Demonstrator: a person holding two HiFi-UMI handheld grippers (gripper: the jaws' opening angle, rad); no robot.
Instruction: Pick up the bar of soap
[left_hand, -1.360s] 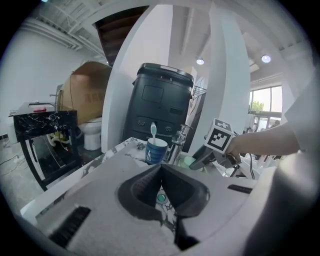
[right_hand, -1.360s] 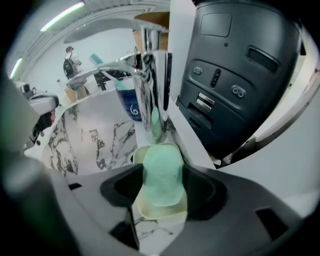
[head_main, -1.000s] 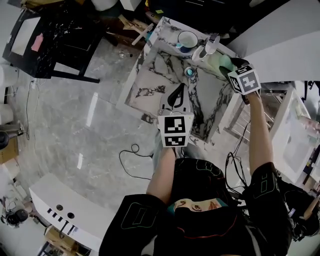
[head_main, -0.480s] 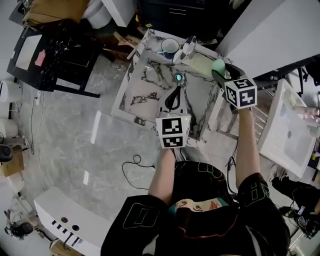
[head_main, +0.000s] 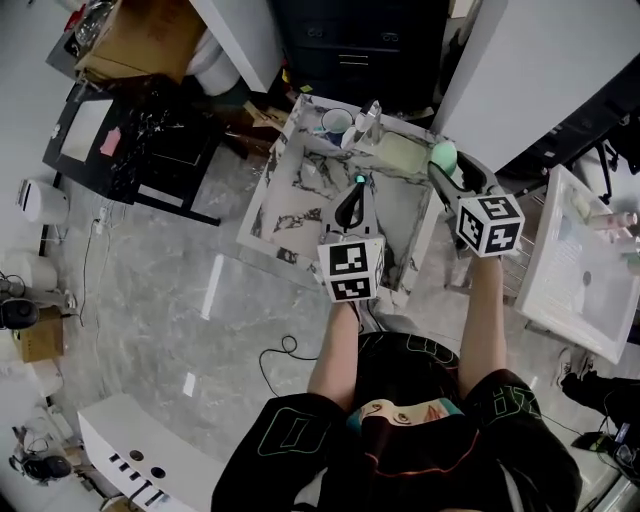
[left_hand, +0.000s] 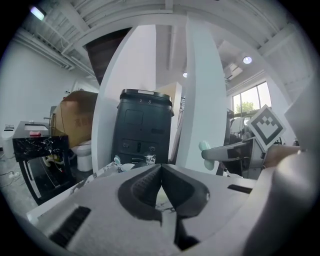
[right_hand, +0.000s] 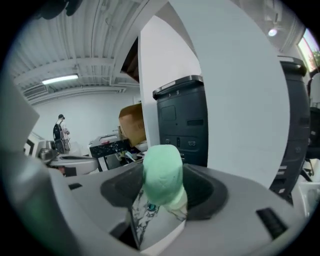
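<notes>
Firmly pinched between the pads of the right claw (right_hand: 165, 191) is the bar of soap (right_hand: 162, 170), a mint-green rounded block standing up out of the jaws. A strip of the marbled tabletop (right_hand: 142, 215) shows through the gap beneath it. In the head view, the right claw (head_main: 442, 168) holds the bar of soap (head_main: 443, 153) over the tabletop's far right corner, close to its raised rim. The right marker cube (head_main: 490, 224) sits nearer the person, just off the tabletop's right edge.

The left claw (left_hand: 161, 172) is pressed together with nothing between its pads; only a sliver of marble shows below where they meet. From the head view it hangs over the middle of the tabletop, its tips just beside a small teal round thing (head_main: 358, 180). The left marker cube (head_main: 350, 268) sits above the tabletop's near rim. The left gripper view catches the soap off to its right, on the ends of the other claw's level jaws.

Along the tabletop's far edge lies a pale green slab (head_main: 400, 153), just beside the held soap, and a white cup (head_main: 335, 122) stands toward the far left corner. Beyond that edge stands a dark cabinet (head_main: 350, 45). A black side table (head_main: 130, 140) stands on the grey floor (head_main: 150, 290) to the tabletop's left. A white basin (head_main: 580, 260) stands to the tabletop's right.
</notes>
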